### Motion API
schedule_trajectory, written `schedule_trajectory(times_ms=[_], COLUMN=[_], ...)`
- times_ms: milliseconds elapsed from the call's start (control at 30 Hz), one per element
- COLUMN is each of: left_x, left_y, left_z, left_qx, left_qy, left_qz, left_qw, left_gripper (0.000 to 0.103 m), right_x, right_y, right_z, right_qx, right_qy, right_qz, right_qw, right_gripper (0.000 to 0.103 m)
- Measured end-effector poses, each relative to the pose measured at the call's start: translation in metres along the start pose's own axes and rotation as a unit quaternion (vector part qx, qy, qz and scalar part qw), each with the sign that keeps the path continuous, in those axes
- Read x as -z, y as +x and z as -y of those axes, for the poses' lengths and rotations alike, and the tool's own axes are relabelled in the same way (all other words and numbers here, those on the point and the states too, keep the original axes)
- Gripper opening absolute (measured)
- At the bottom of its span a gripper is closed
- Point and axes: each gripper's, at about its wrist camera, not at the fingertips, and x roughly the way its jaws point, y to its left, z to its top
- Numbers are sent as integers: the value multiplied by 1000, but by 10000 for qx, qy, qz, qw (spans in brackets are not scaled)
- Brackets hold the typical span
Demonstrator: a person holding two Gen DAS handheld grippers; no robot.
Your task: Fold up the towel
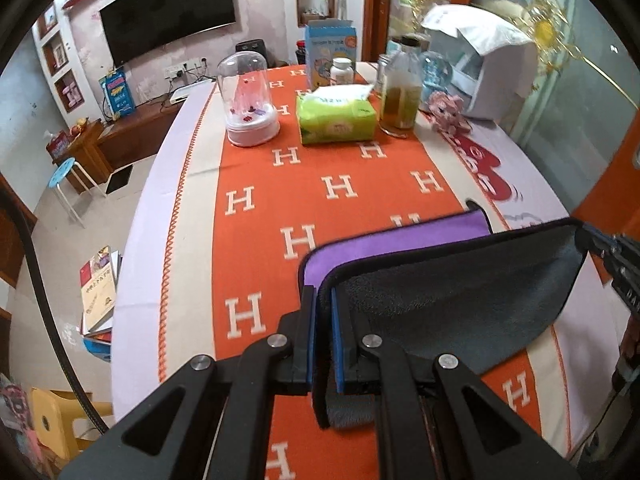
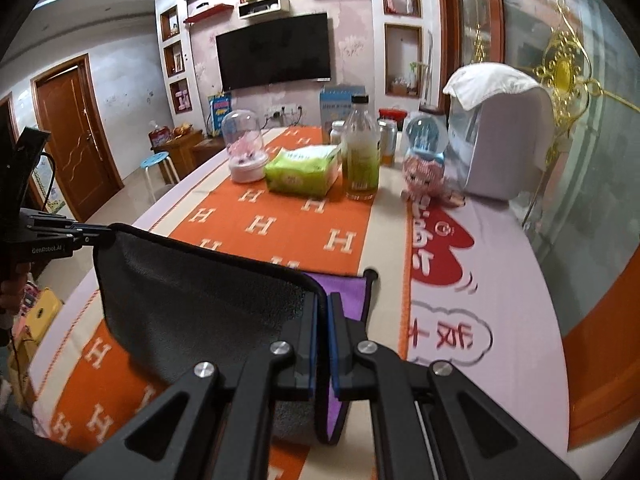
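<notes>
1. The left tongs (image 1: pixel 325 320) pinch one near corner of the towel (image 1: pixel 460 292); the right tongs (image 2: pixel 323 332) pinch the other.
2. The towel's near edge hangs lifted between them at 6 o'clock on the tabletop (image 1: pixel 192 184), purple side still lying flat towards 12.
3. Risk: uneven forward travel would skew the fold.
4. Risk: overshooting towards 12 could nudge the tissue pack (image 1: pixel 337 117) or the bottle (image 1: pixel 400 88).

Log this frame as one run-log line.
stage: fold in progress | left gripper: shut on towel corner | right gripper: shut on other corner | towel: near edge lifted, purple side on table
</notes>
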Motion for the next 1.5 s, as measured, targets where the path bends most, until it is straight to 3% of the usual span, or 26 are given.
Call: schedule_trajectory(times_ms=[333,467,767,1000,1133,1300,1500], left_x=[-11,-13,-11,-11,-9,-6,12], left_y=[60,84,123,134,131,118,91], left_z=[-7,-10,-20,-26,-30,-30,-25], left_qx=[-110,-110,-78,-112,-150,-199,-184], left_qy=[-197,-270,-427,-550,-706,-758,-916], left_qz=[248,102,-157,-307,-294,-275,-278], left_qw=[9994,9995,9989,9979,9970,9965,9952], left_gripper=[5,5,7,18,26,33,45], right_x=[3,7,14,15,14,13,20], right_y=[51,73,111,128,128,113,81], right_z=[-8,-7,-5,-1,4,5,6], right_qx=[711,897,955,1147,1218,1262,1307], right_qy=[-404,-450,-516,-382,-270,-243,-206], right_qz=[344,525,443,205,138,238,341], right_qw=[9961,9936,9931,9925,9921,9914,9906], right_gripper=[5,5,5,15,32,44,51])
